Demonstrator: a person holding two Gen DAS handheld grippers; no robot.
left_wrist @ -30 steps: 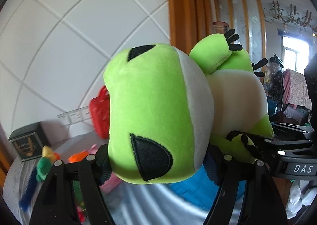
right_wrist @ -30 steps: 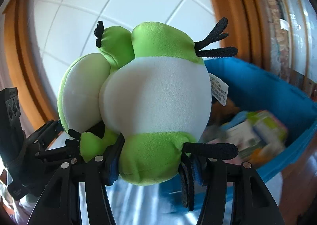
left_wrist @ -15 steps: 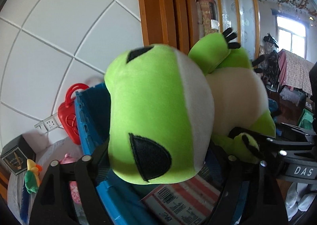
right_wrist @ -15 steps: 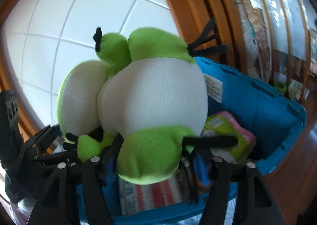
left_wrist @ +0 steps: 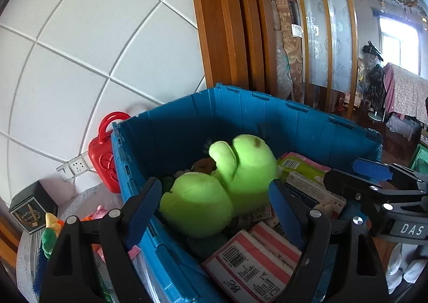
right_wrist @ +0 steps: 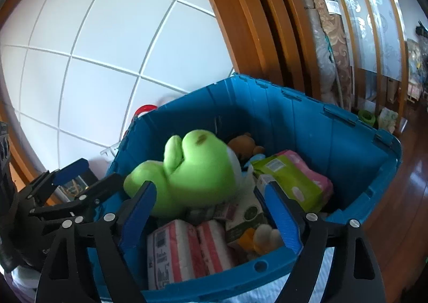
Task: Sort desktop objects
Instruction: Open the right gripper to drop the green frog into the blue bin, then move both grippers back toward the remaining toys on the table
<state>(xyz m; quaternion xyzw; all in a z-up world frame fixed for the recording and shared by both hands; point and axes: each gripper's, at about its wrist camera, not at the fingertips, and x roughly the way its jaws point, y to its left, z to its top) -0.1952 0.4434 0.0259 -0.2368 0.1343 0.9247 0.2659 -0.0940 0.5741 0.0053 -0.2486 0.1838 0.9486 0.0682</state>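
A green and white plush frog [left_wrist: 219, 185] lies inside the blue plastic crate [left_wrist: 294, 118], on top of packages; it also shows in the right wrist view [right_wrist: 195, 172] inside the crate [right_wrist: 315, 121]. My left gripper [left_wrist: 214, 212] is open and empty above the crate's near-left corner. My right gripper [right_wrist: 211, 212] is open and empty above the crate's near edge. Each gripper shows at the edge of the other's view.
The crate holds pink-striped tissue packs [right_wrist: 187, 247], a green and pink pack [right_wrist: 291, 177] and a brown plush [right_wrist: 243, 145]. A red case [left_wrist: 104, 158], a black box [left_wrist: 32, 209] and small toys [left_wrist: 50, 233] sit left of the crate. A wooden door frame [left_wrist: 222, 22] stands behind.
Both grippers carried the frog over the crate, then opened. The frog has dropped out of the jaws into the crate.
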